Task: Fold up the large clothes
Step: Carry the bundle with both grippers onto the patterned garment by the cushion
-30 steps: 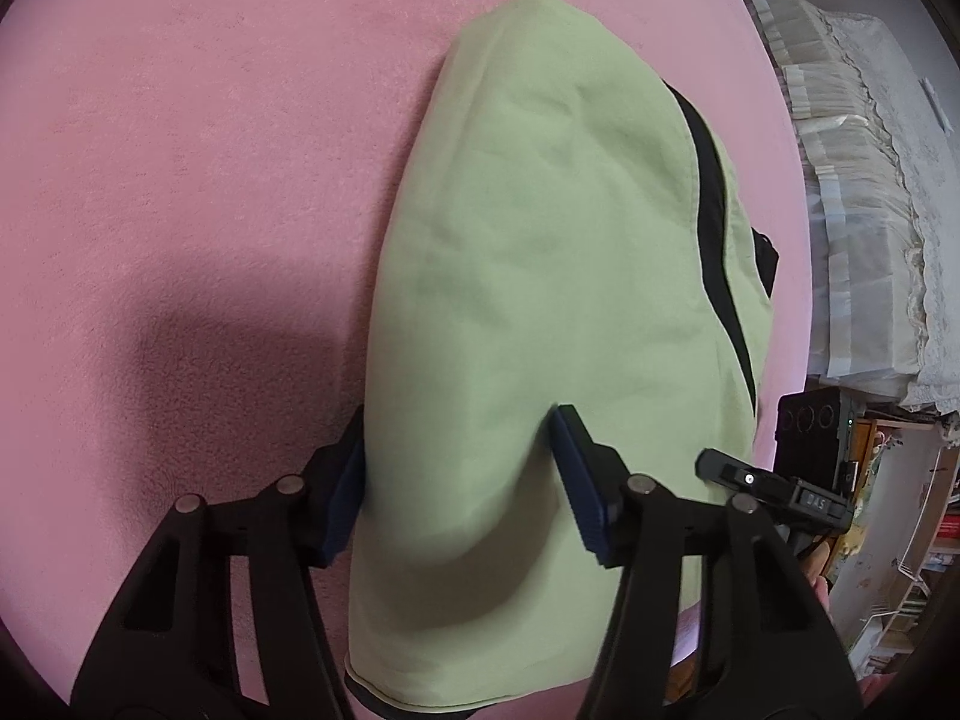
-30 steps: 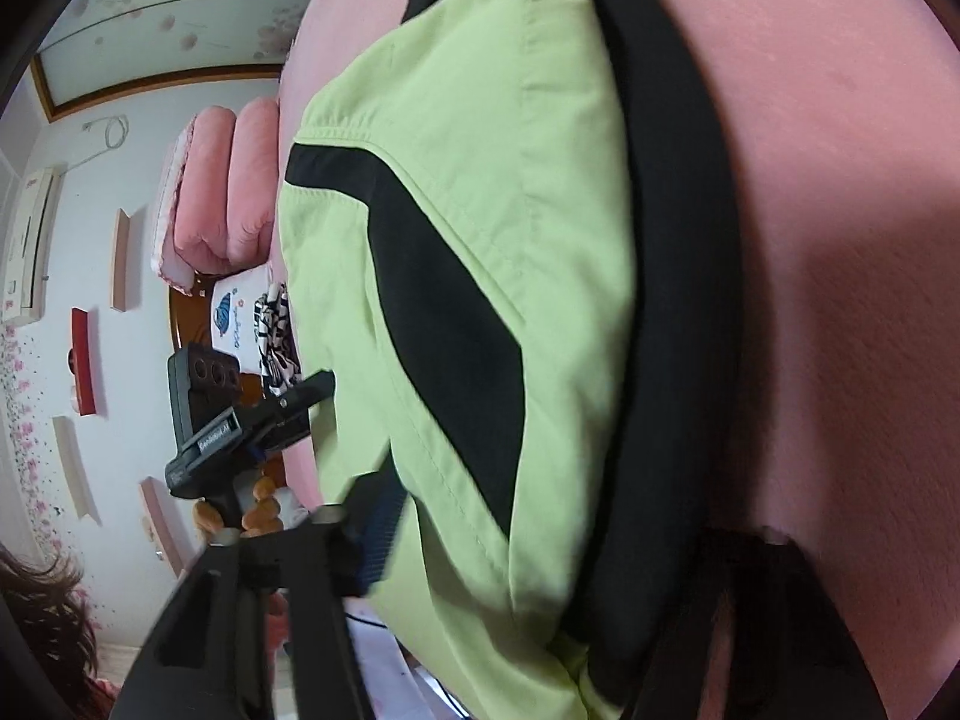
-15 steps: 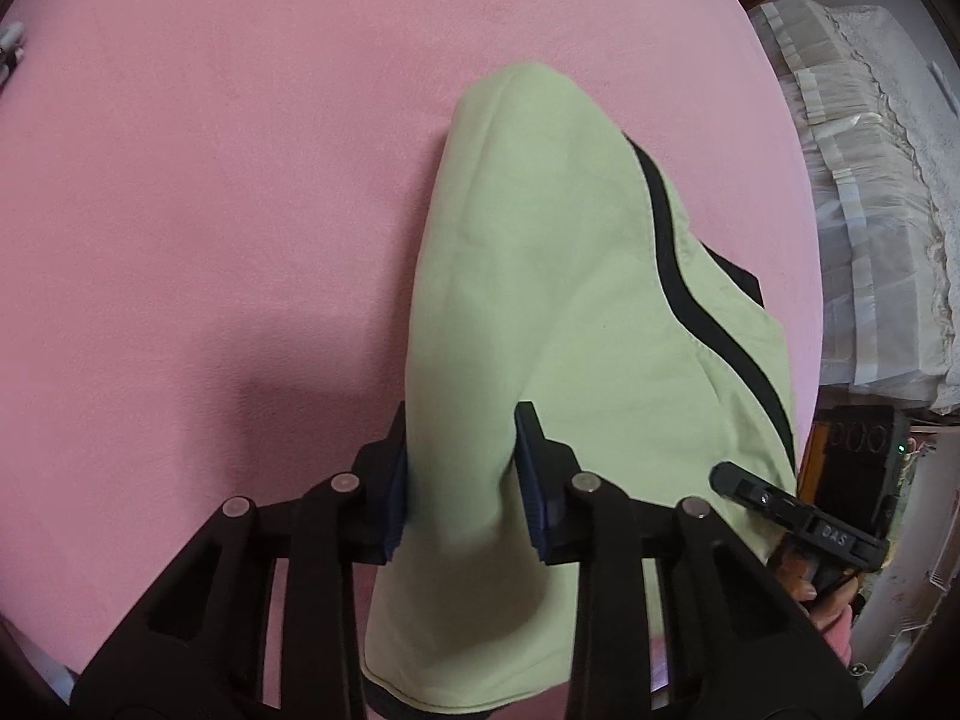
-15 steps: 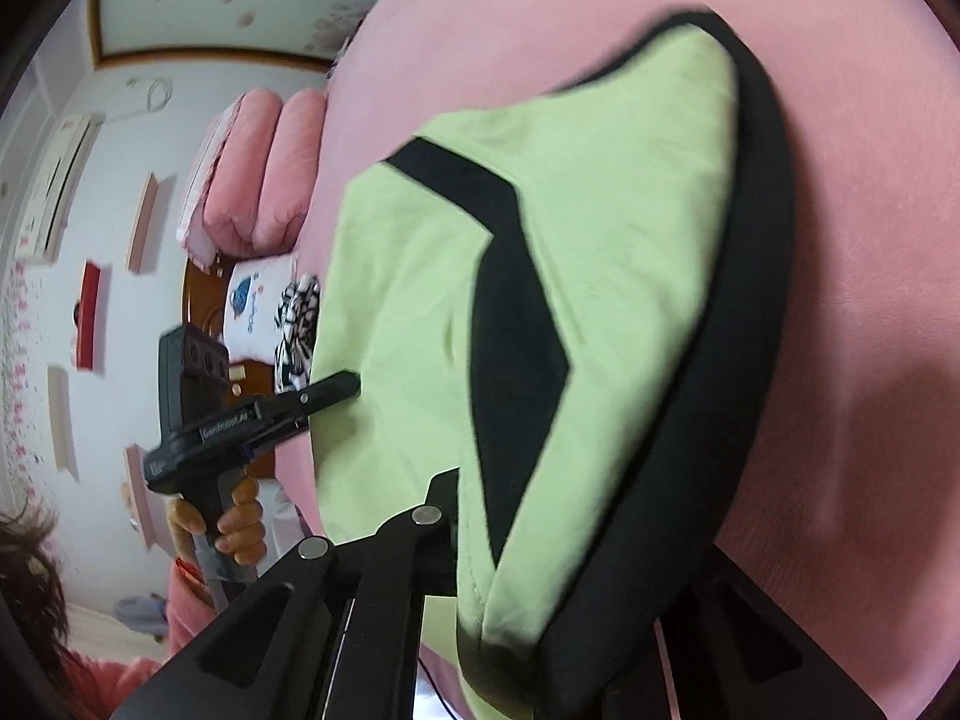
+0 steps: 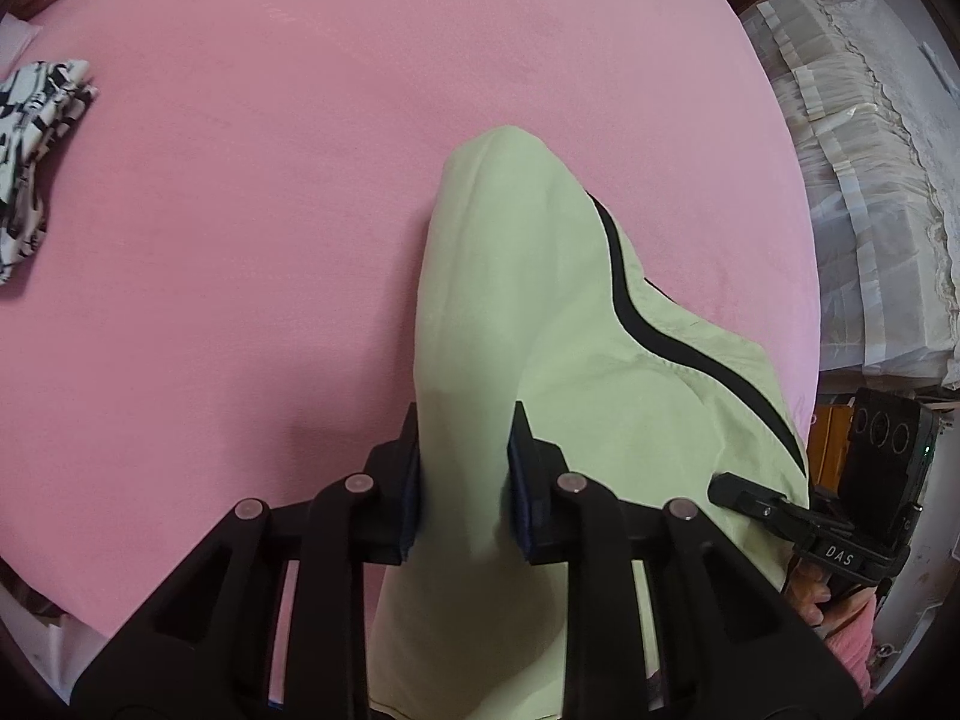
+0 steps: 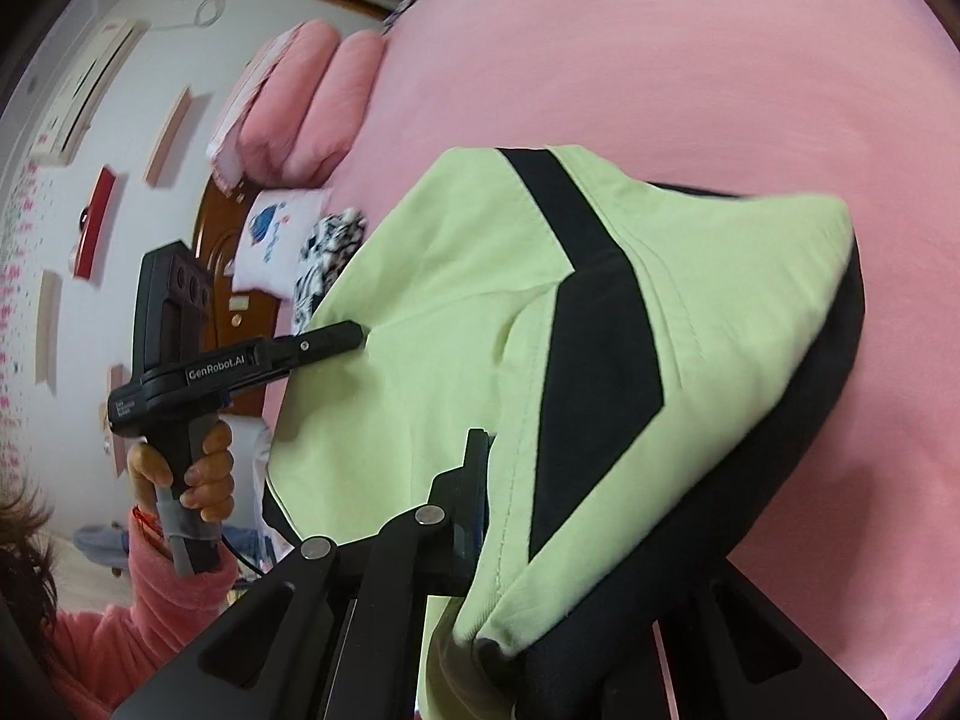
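Lime-green fabric with black panels, a large garment [image 5: 540, 360], hangs lifted between both claws above the pink bed [image 5: 240, 240], its far end still trailing on the sheet. The left claw [image 5: 465, 480] has just been closing and now pinches a gathered fold of the green cloth between its blue pads. The right claw [image 6: 540, 516] has likewise just closed and is pressed together on the black-edged side of the garment, though its far finger is hidden under the cloth. In the right wrist view the person's hand [image 6: 186, 474] grips the handle of the left tool, near the pink pillows [image 6: 300, 102] at the head of the bed.

What could go wrong, as I judge it: the left pinch holds a thick bunch rather than a clean edge, so layers may slide out unevenly as the weight comes up, leaving the fold skewed. The right grip sits close to the hem and may catch only one layer, letting the black underside sag. If the two hands pull apart too hard, cloth could slip from the shallower grip. The patterned black-and-white cloth [image 5: 36, 138] lies well apart.
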Available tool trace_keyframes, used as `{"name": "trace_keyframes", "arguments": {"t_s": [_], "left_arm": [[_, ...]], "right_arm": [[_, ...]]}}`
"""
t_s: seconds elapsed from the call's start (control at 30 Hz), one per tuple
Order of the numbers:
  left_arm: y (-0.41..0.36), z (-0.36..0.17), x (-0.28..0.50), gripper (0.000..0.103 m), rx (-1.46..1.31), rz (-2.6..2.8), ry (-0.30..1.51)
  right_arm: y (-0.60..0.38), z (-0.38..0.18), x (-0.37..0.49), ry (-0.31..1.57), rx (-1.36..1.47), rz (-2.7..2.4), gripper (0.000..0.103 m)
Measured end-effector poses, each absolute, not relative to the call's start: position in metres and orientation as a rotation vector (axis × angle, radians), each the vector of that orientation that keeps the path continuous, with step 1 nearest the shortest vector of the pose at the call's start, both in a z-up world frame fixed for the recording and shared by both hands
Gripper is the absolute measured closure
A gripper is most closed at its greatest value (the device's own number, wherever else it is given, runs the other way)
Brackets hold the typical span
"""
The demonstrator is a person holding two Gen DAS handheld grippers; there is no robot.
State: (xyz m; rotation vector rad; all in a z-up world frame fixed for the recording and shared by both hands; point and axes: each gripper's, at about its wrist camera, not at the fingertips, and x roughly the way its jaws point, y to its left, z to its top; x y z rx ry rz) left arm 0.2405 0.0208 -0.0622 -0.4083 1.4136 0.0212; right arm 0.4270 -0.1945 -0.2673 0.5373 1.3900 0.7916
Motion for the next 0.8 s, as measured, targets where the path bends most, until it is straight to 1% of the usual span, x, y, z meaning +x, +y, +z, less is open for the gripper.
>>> {"name": "trace_keyframes", "arguments": {"t_s": [0.1, 0.27, 0.37, 0.5, 0.73, 0.8], "left_arm": [[0.048, -0.040, 0.237, 0.082, -0.387, 0.027, 1.402], [0.125, 0.005, 0.229, 0.082, -0.350, 0.047, 1.342], [0.192, 0.033, 0.218, 0.082, -0.340, 0.056, 1.304], [0.303, 0.073, 0.204, 0.082, -0.318, 0.078, 1.249], [0.471, 0.133, 0.201, 0.082, -0.248, 0.172, 1.150], [0.506, 0.142, 0.201, 0.083, -0.245, 0.200, 1.121]], "right_arm": [[-0.156, -0.249, 0.419, 1.362, 0.509, 0.829, 0.094], [-0.060, -0.217, 0.418, 1.313, 0.480, 0.869, 0.094], [0.001, -0.195, 0.420, 1.277, 0.479, 0.895, 0.094], [0.090, -0.168, 0.434, 1.216, 0.476, 0.934, 0.094], [0.277, -0.127, 0.477, 1.112, 0.474, 1.052, 0.094], [0.326, -0.120, 0.491, 1.090, 0.454, 1.087, 0.094]]}}
